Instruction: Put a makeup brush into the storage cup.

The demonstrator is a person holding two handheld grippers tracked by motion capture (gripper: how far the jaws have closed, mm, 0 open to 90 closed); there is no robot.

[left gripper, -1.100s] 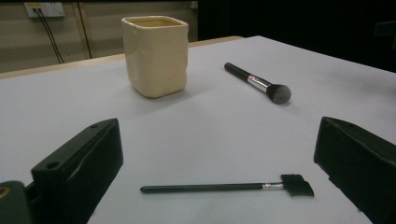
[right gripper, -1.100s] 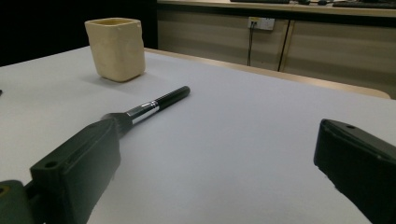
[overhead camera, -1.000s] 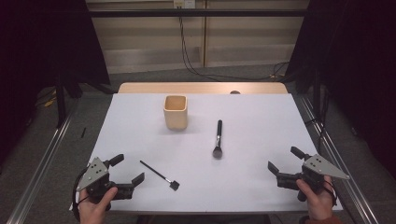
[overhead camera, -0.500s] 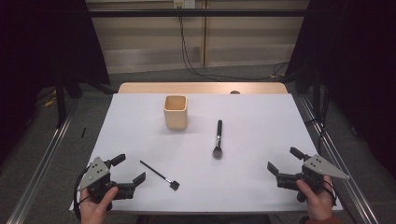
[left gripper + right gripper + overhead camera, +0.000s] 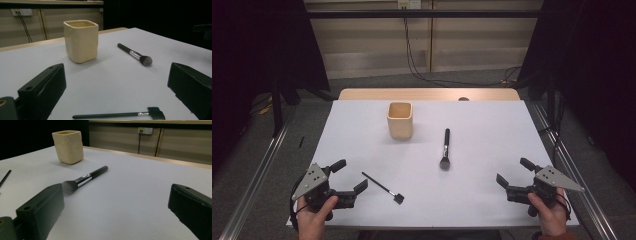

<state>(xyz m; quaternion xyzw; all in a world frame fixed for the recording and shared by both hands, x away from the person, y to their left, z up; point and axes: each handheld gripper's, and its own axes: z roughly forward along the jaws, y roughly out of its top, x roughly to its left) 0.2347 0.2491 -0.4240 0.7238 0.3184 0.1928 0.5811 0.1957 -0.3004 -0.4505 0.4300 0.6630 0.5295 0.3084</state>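
A person's two hands rest at the near edge of a white-topped counter (image 5: pixel 492 120), each holding a black two-jaw set of tongs with a grey three-cornered plate on top. The left tongs (image 5: pixel 350 179) sit at the near left corner with the jaws spread wide and gripping nothing; just beside them, a little to their right, lies a slim black brush with a small flat comb-like head (image 5: pixel 383 188), angled so that its handle points far-left and its head points near-right. In the left gripper view this slim brush (image 5: pixel 120 115) lies flat on the counter between the two jaws, apart from both. The right tongs (image 5: pixel 514 176) sit at the near right corner, likewise wide open and empty. A thicker black makeup brush with a silver ferrule and a rounded dark bristle head (image 5: pixel 445 148) lies flat near the middle of the counter, handle toward the far side and bristles toward the near side, well apart from both tongs. In the right gripper view its bristles (image 5: pixel 70 186) show just past the left-hand jaw. A cream-coloured, square-sided ceramic cup (image 5: pixel 400 120) stands upright on the far half of the counter, to the left of the makeup brush and apart from it.
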